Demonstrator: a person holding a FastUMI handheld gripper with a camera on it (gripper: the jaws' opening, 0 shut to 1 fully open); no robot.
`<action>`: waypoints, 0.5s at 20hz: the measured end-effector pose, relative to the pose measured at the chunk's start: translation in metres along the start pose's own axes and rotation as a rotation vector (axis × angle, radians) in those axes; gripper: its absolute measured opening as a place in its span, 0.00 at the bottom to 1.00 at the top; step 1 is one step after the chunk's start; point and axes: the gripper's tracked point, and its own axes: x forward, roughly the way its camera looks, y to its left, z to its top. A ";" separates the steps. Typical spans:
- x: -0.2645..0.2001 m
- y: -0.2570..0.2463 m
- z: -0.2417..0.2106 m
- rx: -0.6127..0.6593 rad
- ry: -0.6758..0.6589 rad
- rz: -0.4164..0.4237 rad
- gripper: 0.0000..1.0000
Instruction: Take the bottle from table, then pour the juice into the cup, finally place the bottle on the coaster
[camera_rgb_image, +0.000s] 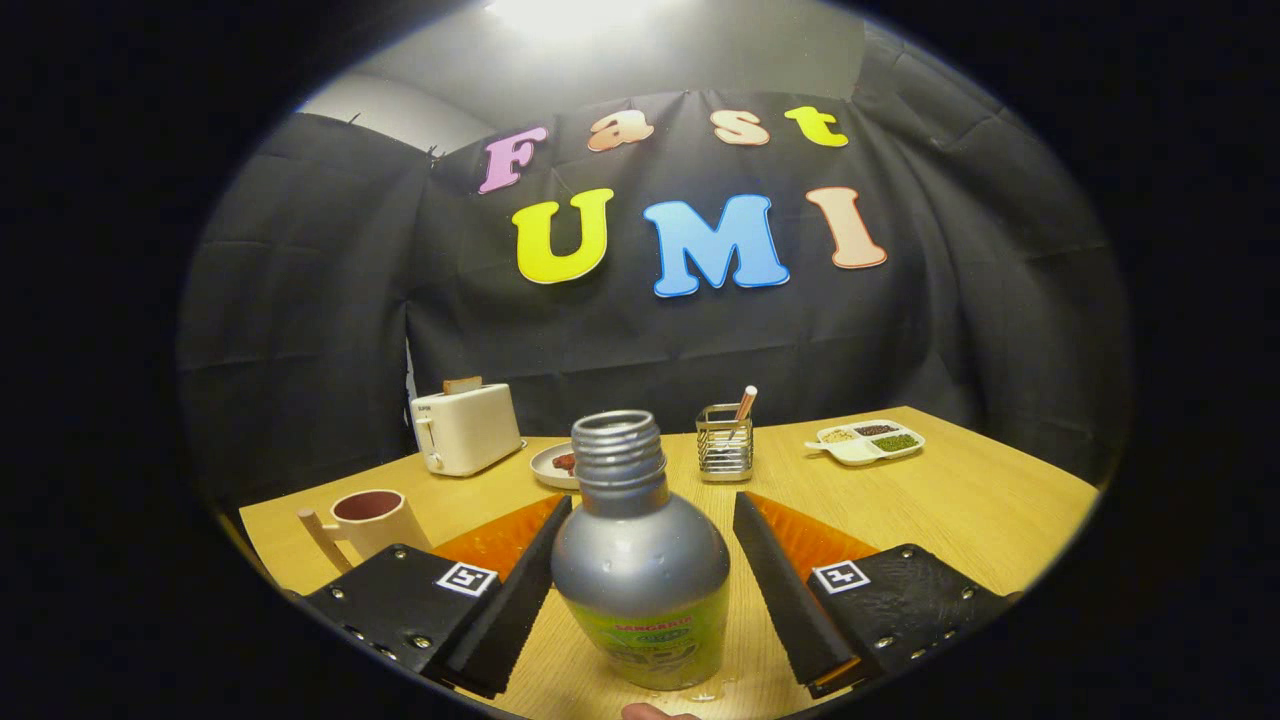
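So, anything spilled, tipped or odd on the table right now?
Nothing tipped. The bottle stands upright, uncapped, between the open gripper fingers, neither touching it. Small wet-looking glints lie at its base, possibly drops; hard to tell.

- The gripper (640, 560) has its two fingers spread apart, one on each side of the bottle (640, 570).
- The left finger touches or nearly touches the bottle; on the right side a gap of table shows between finger and bottle.
- The bottle stands upright on the wooden table (960, 500), silver, with no cap on its threaded neck.
- A cup (368, 520) with a handle stands to the left, beyond the left finger.
- Farther back are a toaster (466, 428), a small plate (556, 466), a wire holder (725, 442) with a stick in it, and a divided tray (868, 441).
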 end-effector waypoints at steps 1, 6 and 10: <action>0.002 0.000 -0.005 -0.010 0.005 -0.006 0.99; 0.010 -0.005 -0.025 -0.009 0.041 -0.024 0.99; 0.014 -0.007 -0.022 -0.024 0.028 -0.032 0.94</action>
